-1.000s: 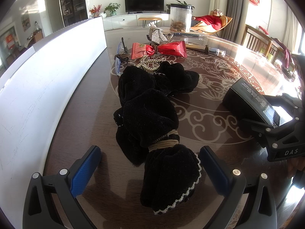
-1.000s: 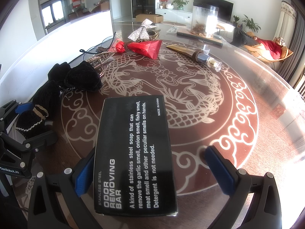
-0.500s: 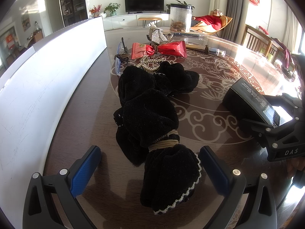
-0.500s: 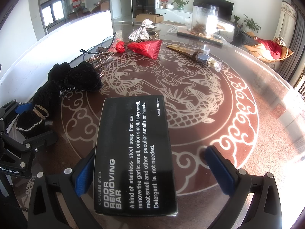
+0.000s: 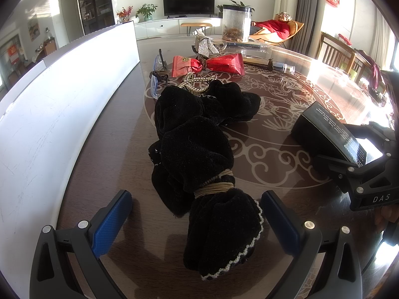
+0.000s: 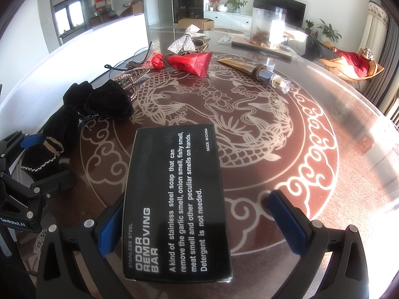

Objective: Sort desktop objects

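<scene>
Nothing has moved in the last second. The left gripper (image 5: 197,220) stays spread around the black cloth (image 5: 199,149) on the table (image 6: 349,174); the right gripper (image 6: 197,221) stays spread around the black box (image 6: 174,199), perhaps touching. Sorting has not begun.

TV (image 5: 188,3), plants (image 5: 146,9), clear jar (image 5: 236,24), maybe w/ dried stuff.
</scene>
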The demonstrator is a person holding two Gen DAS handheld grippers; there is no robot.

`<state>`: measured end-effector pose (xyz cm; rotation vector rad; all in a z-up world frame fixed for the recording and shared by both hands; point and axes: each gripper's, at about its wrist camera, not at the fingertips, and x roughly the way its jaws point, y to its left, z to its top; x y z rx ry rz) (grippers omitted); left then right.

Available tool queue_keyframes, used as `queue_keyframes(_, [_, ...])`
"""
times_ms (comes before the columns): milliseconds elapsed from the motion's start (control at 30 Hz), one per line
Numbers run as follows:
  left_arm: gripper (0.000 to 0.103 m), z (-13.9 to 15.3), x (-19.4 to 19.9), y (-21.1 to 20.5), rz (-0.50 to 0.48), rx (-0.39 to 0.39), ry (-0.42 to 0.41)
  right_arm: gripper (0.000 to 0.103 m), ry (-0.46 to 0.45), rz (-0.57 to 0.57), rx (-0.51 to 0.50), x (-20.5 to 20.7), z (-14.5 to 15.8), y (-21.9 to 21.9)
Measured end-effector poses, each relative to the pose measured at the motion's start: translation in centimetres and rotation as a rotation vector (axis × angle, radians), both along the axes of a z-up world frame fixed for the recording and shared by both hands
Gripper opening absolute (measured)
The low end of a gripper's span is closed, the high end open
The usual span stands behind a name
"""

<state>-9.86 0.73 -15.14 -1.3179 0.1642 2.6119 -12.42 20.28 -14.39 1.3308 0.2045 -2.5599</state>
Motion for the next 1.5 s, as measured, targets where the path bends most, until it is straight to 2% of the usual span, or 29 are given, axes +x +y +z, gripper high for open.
queue_keyframes(1367, [0.103, 0.03, -0.01, -0.02, 0.001, 0.001, 0.000, 0.103, 0.000, 0.001, 0.000, 0.01, 0.01, 0.01])
queue_keyframes(1500, [0.103, 0.06, 0.58, 0.22, 0.082, 0.001, 0.010, 0.103, -0.008, 0.008, -0.002, -0.31, 0.04, -0.04])
